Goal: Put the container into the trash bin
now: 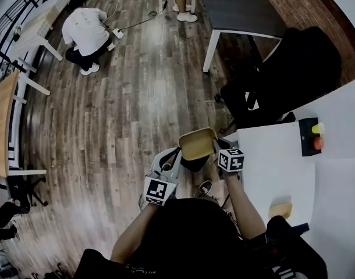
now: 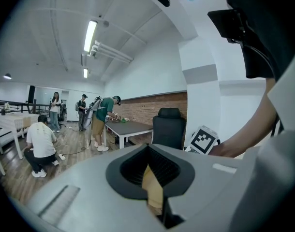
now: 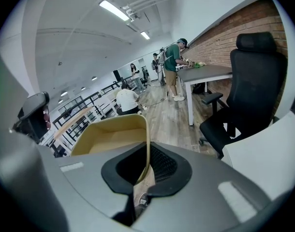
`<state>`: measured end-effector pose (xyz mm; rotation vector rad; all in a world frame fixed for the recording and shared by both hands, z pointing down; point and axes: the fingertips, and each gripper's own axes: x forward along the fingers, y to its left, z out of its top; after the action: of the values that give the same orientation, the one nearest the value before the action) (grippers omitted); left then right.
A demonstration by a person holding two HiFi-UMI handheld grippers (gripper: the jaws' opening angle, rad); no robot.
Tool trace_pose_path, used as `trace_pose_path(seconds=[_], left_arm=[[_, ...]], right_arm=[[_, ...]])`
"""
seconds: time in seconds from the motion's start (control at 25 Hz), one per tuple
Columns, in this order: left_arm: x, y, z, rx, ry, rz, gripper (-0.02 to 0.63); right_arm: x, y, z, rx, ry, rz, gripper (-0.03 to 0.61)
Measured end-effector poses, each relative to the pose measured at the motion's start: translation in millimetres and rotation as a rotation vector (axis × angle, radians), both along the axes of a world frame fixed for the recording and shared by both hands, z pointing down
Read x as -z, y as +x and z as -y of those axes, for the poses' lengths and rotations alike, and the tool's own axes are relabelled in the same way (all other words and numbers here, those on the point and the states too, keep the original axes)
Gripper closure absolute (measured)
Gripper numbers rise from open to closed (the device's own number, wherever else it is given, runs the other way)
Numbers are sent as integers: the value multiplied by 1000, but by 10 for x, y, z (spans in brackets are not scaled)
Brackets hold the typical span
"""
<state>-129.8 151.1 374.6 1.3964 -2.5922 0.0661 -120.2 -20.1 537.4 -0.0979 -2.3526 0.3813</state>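
Observation:
A tan, shallow, open container (image 1: pixel 197 143) hangs in the air over the wooden floor, just off the white table's left corner. My left gripper (image 1: pixel 178 153) grips its left edge, and in the left gripper view the jaws are shut on a thin tan wall (image 2: pixel 153 186). My right gripper (image 1: pixel 216 147) holds the right edge. In the right gripper view the container (image 3: pixel 109 138) is empty, with its wall pinched in the right gripper (image 3: pixel 145 170). A dark shape (image 1: pixel 196 164) sits directly under the container; I cannot tell whether it is the bin.
A white table (image 1: pixel 270 161) at the right carries a black box with red and yellow buttons (image 1: pixel 310 136) and a tan item (image 1: pixel 280 208). A black office chair (image 1: pixel 288 74) stands behind it. A person crouches (image 1: pixel 84 31) far left, near wooden desks (image 1: pixel 3 121).

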Motion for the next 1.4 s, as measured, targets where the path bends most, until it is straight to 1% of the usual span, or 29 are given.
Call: trace_pose_path(seconds=[0.08,0.24,0.4,0.52,0.64,0.76,0.84,0.92,1.12,1.24,1.4], left_arm=[[-53,22,-9,-4,-13,-26,617],[-178,61,8,-35,-39,-28,617],[-297,60,-36,-71,-73,-41,617],[-423,42,-7,-82,-97,-42,617],[-585,53,34,-97,-121,-73,617],[-705,48,127,-141,-118,-53,617],[-761,15,123,-164,-128,-54,617],[-822,11,141,-172,-143,-78,617],[-1086,102,170,-206,-183,-128,617],[-1321,87,101,-196,-210,-161,617],[-1590,96,137,-209,-217,-170,617]], right_arm=[[-68,4,-1,-4,-4,-9,552],[-229,42,37,-20,-10,-28,552],[-403,108,14,-59,-33,-50,552],[-551,175,51,-70,-30,-81,552],[-742,247,45,-76,-39,-105,552],[-896,280,49,-83,-42,-127,552],[-997,234,-10,-83,-45,-137,552],[-1114,192,-38,-82,-56,-144,552],[-1450,248,-33,-99,-70,-176,552],[-1654,238,-86,-103,-95,-191,552],[-1925,271,-106,-103,-112,-203,552]])
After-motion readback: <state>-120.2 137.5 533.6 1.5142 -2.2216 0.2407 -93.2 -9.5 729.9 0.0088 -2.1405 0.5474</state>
